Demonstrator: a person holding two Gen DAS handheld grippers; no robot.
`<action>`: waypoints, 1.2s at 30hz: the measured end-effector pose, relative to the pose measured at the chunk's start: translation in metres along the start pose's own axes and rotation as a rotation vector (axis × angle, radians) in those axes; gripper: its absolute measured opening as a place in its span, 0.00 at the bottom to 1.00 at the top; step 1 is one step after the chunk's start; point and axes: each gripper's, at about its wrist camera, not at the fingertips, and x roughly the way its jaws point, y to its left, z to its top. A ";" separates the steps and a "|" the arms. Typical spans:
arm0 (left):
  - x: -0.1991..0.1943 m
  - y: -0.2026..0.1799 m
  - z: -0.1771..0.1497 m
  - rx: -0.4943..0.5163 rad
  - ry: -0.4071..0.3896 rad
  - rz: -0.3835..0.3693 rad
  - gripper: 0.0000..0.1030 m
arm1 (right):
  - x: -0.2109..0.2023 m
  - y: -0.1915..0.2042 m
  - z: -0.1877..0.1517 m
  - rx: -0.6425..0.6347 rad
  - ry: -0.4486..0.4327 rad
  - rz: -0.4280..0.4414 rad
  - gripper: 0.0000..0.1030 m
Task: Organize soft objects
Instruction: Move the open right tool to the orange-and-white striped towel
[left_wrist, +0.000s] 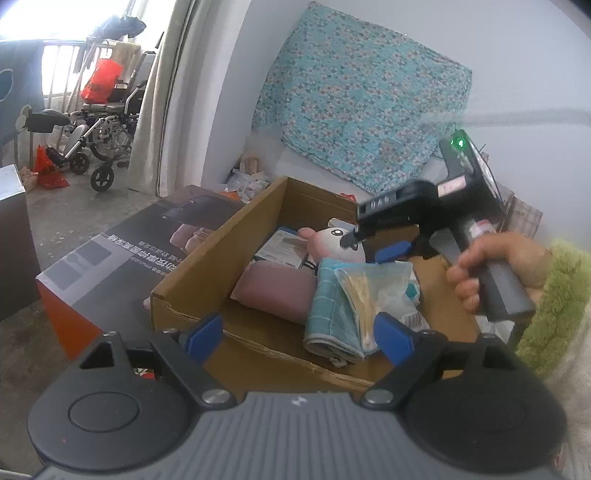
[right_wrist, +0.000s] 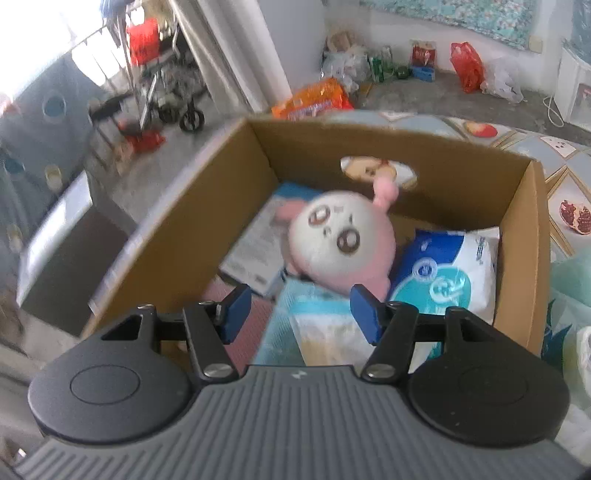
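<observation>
An open brown cardboard box (right_wrist: 207, 206) holds the soft things. A round white-faced plush toy with pink ears and pink body (right_wrist: 341, 240) lies near the box's middle, face up, one ear pointing to 1 o'clock. At its 5 o'clock, touching it, rests a blue-and-white soft plastic pack (right_wrist: 448, 269) against the right wall. At the toy's 7 o'clock lies a folded teal checked cloth (left_wrist: 327, 314) under a clear bag of pale sticks (left_wrist: 364, 291). A dusty-pink soft roll (left_wrist: 275, 291) lies at the cloth's 9 o'clock.
</observation>
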 end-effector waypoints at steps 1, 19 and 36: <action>0.000 -0.001 0.001 0.000 -0.001 -0.001 0.89 | 0.002 -0.002 -0.001 0.001 0.002 -0.017 0.57; -0.022 -0.021 0.000 0.090 -0.060 -0.065 0.91 | -0.072 -0.030 -0.024 0.105 -0.077 0.157 0.60; -0.028 -0.205 -0.076 0.650 0.034 -0.657 0.97 | -0.339 -0.197 -0.272 0.401 -0.621 0.078 0.84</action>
